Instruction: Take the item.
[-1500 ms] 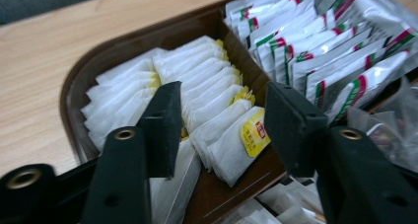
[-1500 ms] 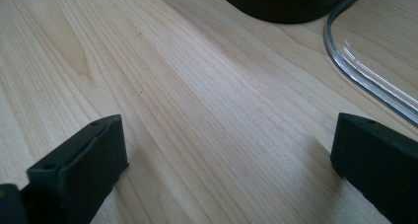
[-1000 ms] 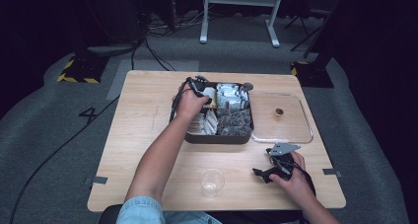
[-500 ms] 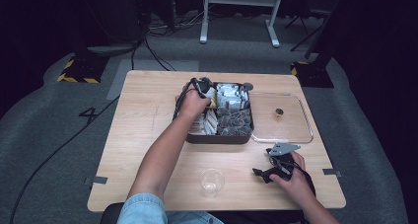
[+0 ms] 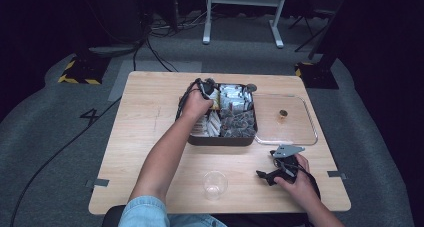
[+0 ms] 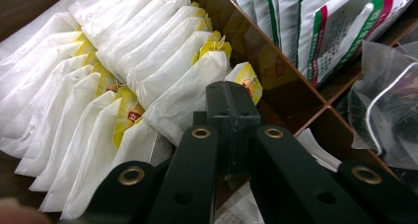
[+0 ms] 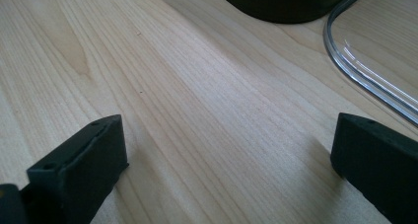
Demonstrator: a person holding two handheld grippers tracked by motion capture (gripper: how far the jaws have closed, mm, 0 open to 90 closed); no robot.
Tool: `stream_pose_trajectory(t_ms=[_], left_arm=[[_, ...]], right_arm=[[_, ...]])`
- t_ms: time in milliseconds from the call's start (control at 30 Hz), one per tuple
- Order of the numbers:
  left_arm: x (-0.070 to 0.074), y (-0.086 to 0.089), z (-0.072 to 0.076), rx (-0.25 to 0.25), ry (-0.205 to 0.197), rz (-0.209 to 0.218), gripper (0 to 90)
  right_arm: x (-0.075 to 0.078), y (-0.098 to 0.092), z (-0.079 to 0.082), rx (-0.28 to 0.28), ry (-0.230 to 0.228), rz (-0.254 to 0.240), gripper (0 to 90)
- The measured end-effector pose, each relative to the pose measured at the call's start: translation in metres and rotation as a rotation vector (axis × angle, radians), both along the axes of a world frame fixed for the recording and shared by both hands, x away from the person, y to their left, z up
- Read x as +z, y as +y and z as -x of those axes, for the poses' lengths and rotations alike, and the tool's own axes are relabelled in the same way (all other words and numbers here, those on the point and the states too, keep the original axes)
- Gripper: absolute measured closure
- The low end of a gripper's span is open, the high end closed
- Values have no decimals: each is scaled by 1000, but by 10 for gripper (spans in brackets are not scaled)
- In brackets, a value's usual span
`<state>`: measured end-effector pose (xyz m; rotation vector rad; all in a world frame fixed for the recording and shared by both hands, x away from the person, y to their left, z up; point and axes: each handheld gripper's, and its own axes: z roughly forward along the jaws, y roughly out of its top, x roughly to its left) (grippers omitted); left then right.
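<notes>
A black compartment box [image 5: 220, 141] stands at the table's middle back. My left gripper [image 5: 205, 84] reaches into its far-left compartment. In the left gripper view the left gripper [image 6: 232, 93] is shut, its tips resting against a row of white tea bags with yellow tags [image 6: 162, 61]; I see nothing clamped between the jaws. My right gripper [image 5: 270, 167] lies in the person's hand on the table near the front right. In the right gripper view the right gripper [image 7: 226, 160] is wide open over bare wood.
The box also holds white printed packets [image 6: 320, 21] and dark mesh bags [image 6: 389, 110]. A clear lid [image 5: 285, 119] with a small brown knob lies right of the box. A clear plastic cup [image 5: 215, 184] stands near the front edge. The lid's rim [image 7: 365, 81] is close to the right gripper.
The left hand has shifted only slightly inside the box. The right gripper has not moved.
</notes>
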<state>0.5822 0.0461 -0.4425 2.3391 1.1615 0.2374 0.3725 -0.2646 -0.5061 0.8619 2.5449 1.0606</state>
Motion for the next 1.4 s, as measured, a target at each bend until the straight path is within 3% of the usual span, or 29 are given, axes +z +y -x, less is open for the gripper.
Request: stream_pose_trajectory(t_ms=[267, 400, 533, 833, 1000, 1300, 1400], left_arm=[[10, 1, 2, -5, -21, 3, 900], [19, 4, 4, 1, -54, 16, 900], [32, 10, 9, 0, -79, 75, 900], [52, 28, 22, 9, -130, 132, 900], [69, 40, 39, -6, -157, 182, 900], [96, 48, 75, -81, -220, 224, 900], [108, 49, 98, -121, -238, 258, 900]], right_arm=[[0, 0, 0, 0, 0, 0, 6], [0, 0, 0, 0, 0, 0, 6], [0, 0, 1, 1, 0, 0, 6], [0, -1, 1, 7, 1, -1, 6], [0, -1, 1, 7, 3, -1, 6], [0, 0, 0, 9, 0, 0, 6], [0, 0, 0, 12, 1, -1, 6]])
